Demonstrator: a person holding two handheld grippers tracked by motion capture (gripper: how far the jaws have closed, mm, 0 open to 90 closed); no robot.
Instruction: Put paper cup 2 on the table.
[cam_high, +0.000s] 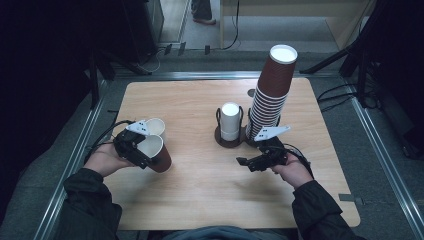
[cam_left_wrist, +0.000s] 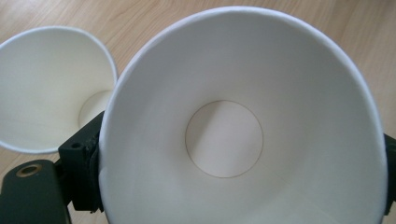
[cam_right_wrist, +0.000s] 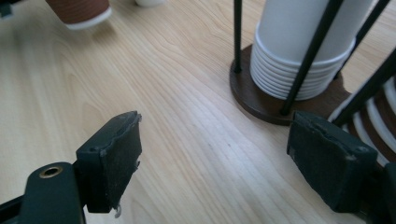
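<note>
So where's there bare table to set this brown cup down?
Bare wood runs along the near edge of the table and between the brown cup and the white stack's holder. It is crowded at the tall brown stack and beside the loose white cup.

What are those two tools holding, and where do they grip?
The left tool grips a brown paper cup by its side wall near the rim; the right tool holds nothing.
</note>
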